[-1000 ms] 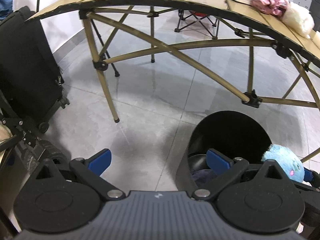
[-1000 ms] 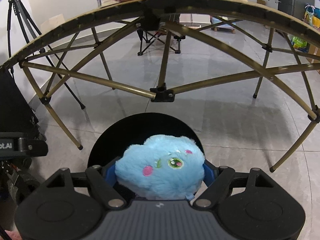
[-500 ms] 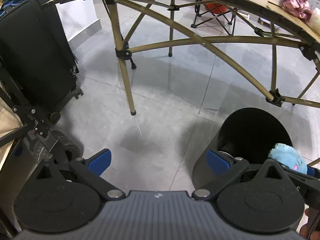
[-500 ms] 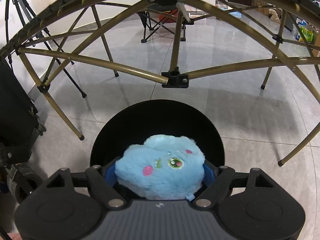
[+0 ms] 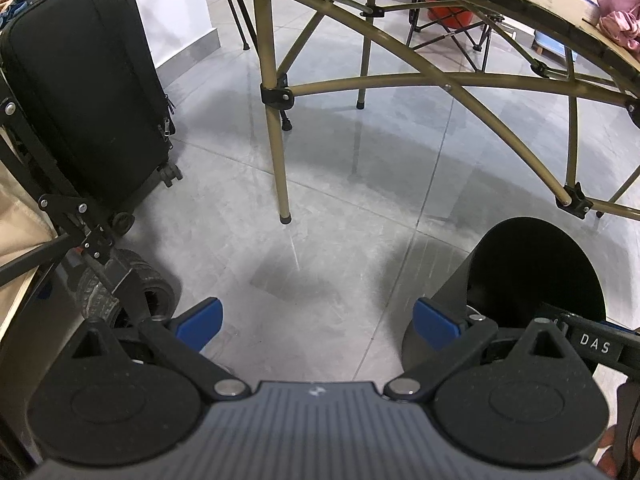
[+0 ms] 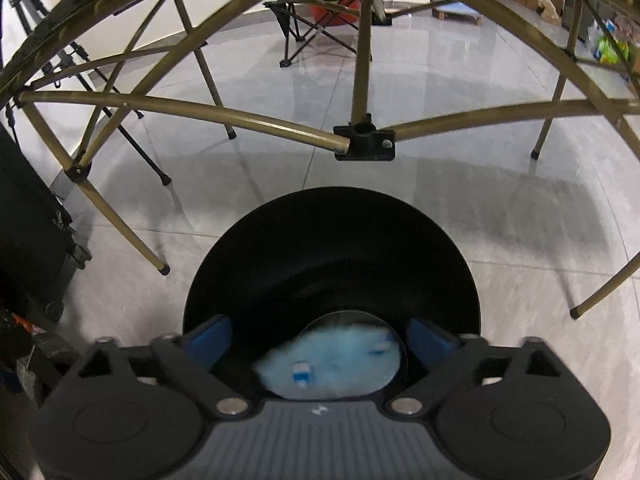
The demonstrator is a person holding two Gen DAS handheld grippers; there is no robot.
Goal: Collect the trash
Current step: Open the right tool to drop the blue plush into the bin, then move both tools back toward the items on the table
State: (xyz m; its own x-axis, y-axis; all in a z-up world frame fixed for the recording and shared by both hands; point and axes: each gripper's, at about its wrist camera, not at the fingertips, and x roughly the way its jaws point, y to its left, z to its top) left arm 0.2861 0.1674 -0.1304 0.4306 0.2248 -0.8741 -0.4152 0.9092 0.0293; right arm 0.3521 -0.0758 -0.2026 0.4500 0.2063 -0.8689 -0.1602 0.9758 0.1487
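— Where, first, is the blue plush toy (image 6: 332, 360) located?

— Down at the bottom of the black bin (image 6: 332, 248), where it is seen blurred through the bin's round mouth in the right wrist view. It is touched by neither blue pad.

— How are the tongs of the right gripper (image 6: 320, 338) set?

— Wide apart. They have just been opening, and nothing is clamped between them; the toy is seen below and between the two pads, inside the bin, over whose near rim the gripper is held.

— And the left gripper (image 5: 316, 320)?

— Its tongs are likewise spread, with only grey floor tile (image 5: 320, 240) seen between them. Its right pad is seen against the bin's (image 5: 536, 268) outer wall in the left wrist view, though contact cannot be judged. Part of the right gripper, marked with white letters, is seen across the bin's near edge.

— What is found around the bin?

— Just beyond the bin, a folding table (image 6: 360, 136) with olive-gold tube legs and black joints is shown, arching over the scene. Pink cloth (image 5: 618, 20) is seen on its top. To the left of the bin, well apart, a black wheeled suitcase (image 5: 80, 92) is stood upright, with a black-framed cart and its rubber wheel (image 5: 148, 296) nearer the camera. Beyond the table, a folding camp chair (image 6: 316, 12) is visible.
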